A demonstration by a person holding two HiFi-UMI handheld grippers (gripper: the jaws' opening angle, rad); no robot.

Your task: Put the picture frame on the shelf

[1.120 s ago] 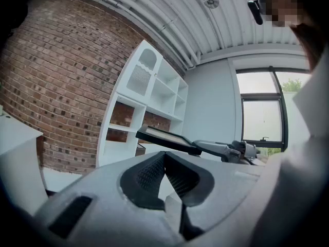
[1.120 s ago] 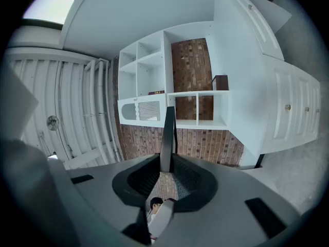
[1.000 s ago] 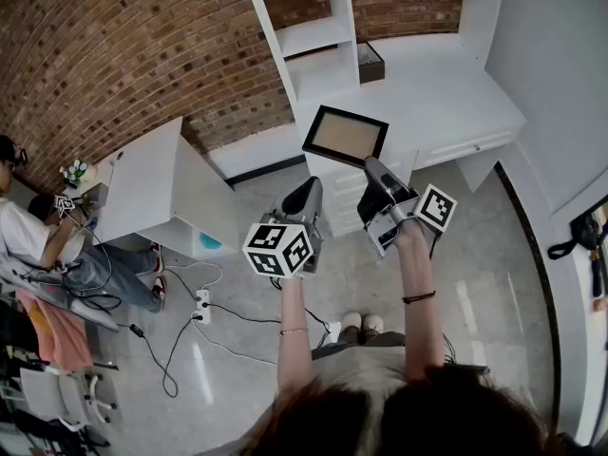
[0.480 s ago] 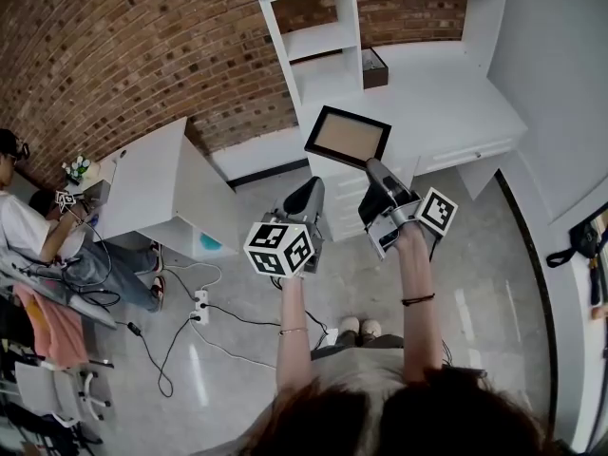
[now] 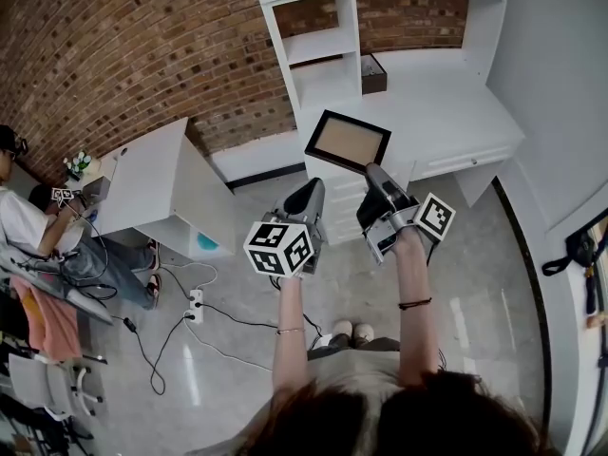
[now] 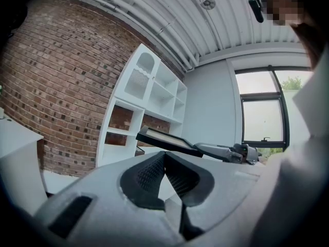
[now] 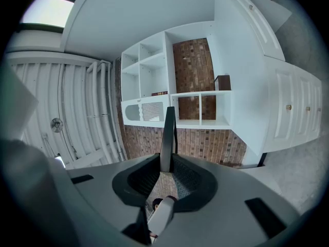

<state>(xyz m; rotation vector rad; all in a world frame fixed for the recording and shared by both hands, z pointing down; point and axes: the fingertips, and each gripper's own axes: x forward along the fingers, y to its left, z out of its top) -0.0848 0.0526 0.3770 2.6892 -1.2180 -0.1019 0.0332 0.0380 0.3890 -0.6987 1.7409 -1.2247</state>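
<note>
The picture frame (image 5: 348, 141) has a black border and a tan panel. It hangs level in the air in front of the white shelf unit (image 5: 328, 41), over the edge of the white counter (image 5: 446, 93). My right gripper (image 5: 372, 171) is shut on its near edge. In the right gripper view the frame (image 7: 168, 133) stands edge-on between the pads, with the shelf unit (image 7: 154, 109) behind it. My left gripper (image 5: 309, 193) floats just left of the frame, jaws closed together and empty. In the left gripper view the frame (image 6: 167, 140) appears beyond the touching pads (image 6: 154, 170).
A small dark box (image 5: 372, 67) sits on the counter beside the shelf cubbies. A white cabinet (image 5: 157, 183) stands at the left against the brick wall. A seated person (image 5: 38, 236) is at the far left. Cables and a power strip (image 5: 199, 302) lie on the floor.
Hardly anything differs: the frame stays clamped in the right gripper, both grippers hold their places, and the whole view has shifted only slightly.
</note>
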